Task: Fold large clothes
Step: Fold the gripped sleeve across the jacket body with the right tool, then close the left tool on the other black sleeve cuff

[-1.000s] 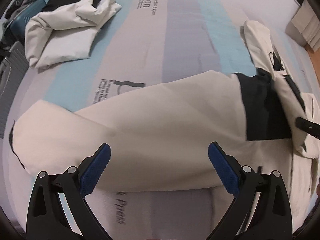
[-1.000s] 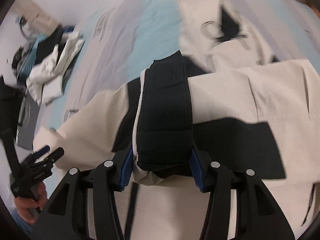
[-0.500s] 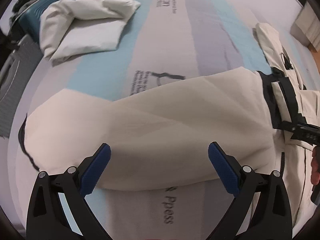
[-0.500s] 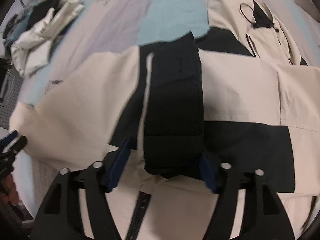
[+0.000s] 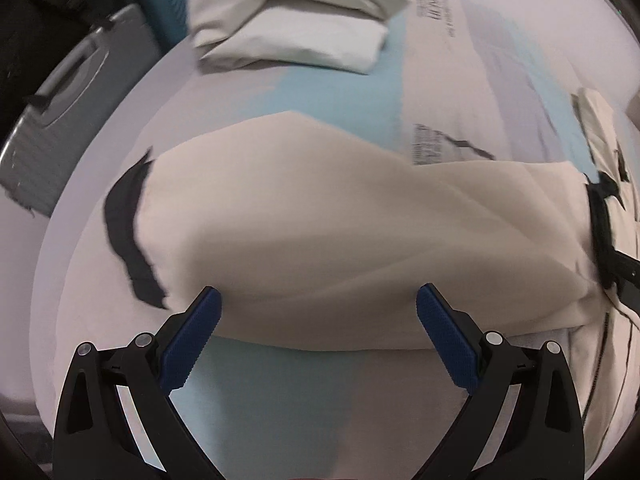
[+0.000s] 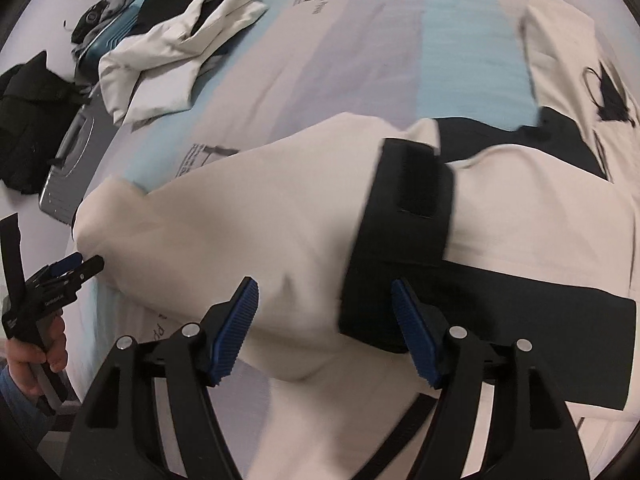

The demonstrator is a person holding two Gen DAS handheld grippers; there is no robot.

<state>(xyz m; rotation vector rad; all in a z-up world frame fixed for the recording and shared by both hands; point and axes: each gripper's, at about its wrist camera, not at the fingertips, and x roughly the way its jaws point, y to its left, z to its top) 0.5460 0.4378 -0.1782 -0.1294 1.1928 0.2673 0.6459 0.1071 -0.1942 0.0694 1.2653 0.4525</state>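
Observation:
A large cream jacket [image 5: 340, 208] with black panels lies spread on the mattress. Its sleeve is laid across the body [image 6: 240, 216], and the sleeve's black cuff [image 6: 404, 216] rests on the black chest band [image 6: 520, 320]. My right gripper [image 6: 324, 286] hovers open just in front of the cuff, its pads [image 6: 236, 332] touching nothing. My left gripper [image 5: 318, 292] is wide open above the jacket's near edge, close to the black-lined end [image 5: 128, 232]. In the right wrist view the left gripper [image 6: 80, 264] sits at the cloth's left end, held by a hand [image 6: 36, 356]. The hood [image 6: 568, 60] lies far right.
A second cream and black garment [image 5: 304, 28] lies heaped at the mattress's far corner. Beside the bed stand a grey suitcase [image 5: 68, 96] and dark clothing [image 6: 28, 120]. The striped mattress [image 5: 340, 88] shows bare between the two garments.
The right jaws opened and let go of the black cuff, which now lies across the jacket. The left gripper slid left along the jacket toward its black-lined end.

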